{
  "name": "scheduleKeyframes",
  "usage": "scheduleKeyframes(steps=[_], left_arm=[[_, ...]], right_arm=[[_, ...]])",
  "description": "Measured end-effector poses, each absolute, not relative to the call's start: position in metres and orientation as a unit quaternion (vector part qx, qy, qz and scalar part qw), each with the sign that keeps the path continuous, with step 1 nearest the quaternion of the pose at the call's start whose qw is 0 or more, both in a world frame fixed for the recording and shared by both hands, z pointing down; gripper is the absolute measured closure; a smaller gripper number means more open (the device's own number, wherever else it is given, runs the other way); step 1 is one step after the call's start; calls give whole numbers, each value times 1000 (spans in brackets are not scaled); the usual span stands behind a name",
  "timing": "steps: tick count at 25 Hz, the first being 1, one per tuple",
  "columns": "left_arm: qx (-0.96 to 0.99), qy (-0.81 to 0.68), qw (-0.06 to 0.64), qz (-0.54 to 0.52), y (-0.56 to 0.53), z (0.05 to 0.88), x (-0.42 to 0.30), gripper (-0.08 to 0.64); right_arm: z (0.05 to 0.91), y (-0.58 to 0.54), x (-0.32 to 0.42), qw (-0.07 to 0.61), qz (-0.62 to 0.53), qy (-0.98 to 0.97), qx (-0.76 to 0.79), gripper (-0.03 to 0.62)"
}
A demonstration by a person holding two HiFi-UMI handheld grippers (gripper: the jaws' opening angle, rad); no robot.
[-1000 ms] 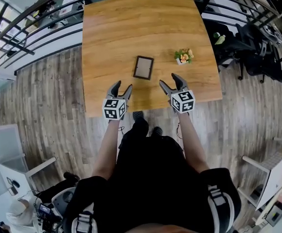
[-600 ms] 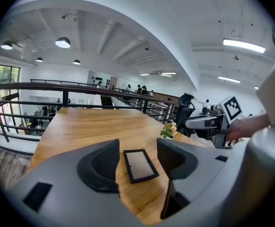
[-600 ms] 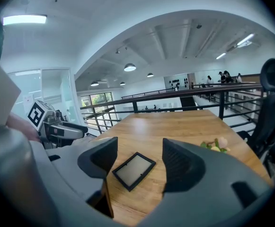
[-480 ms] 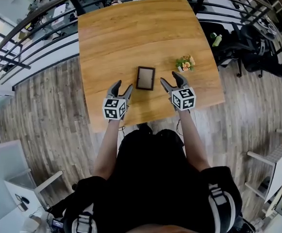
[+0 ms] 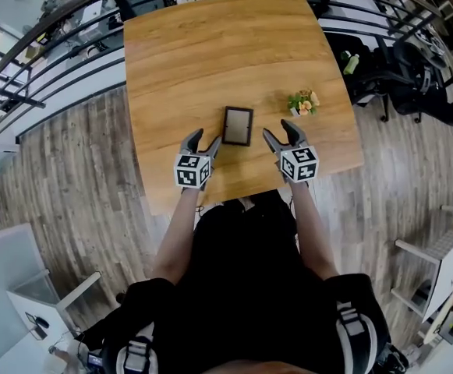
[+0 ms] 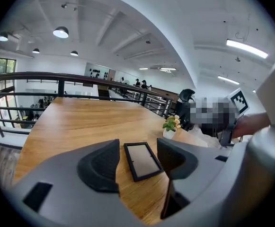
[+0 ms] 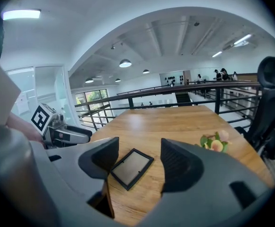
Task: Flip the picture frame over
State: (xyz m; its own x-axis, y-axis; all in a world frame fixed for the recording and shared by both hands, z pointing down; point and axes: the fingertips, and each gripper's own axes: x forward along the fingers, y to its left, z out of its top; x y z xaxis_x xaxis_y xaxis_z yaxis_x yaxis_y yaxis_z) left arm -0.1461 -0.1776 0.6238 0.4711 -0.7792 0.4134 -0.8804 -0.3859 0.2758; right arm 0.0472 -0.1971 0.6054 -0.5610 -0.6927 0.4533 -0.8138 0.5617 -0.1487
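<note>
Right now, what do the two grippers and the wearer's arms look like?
The left gripper and right gripper are grey moulded shells, each with two curved jaws lined with black ribbed pads. Each carries a white cube printed with black square markers. The person wears a black top with short sleeves. The right gripper's jaws have just been closing slightly, with nothing between them.

The picture frame (image 5: 238, 125) is a small, dark-rimmed rectangle around a dull grey panel. It lies flat on the wooden table (image 5: 210, 45), long sides pointing up the head view, just above that picture's centre.
</note>
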Motion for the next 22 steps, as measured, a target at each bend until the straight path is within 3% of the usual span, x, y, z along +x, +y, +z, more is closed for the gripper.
scheduleKeyframes(steps=[22], left_arm=[[786,-515,291,180,-194,717,-122,327]], right_arm=[[665,-209,48,207,235,-874,371,327]])
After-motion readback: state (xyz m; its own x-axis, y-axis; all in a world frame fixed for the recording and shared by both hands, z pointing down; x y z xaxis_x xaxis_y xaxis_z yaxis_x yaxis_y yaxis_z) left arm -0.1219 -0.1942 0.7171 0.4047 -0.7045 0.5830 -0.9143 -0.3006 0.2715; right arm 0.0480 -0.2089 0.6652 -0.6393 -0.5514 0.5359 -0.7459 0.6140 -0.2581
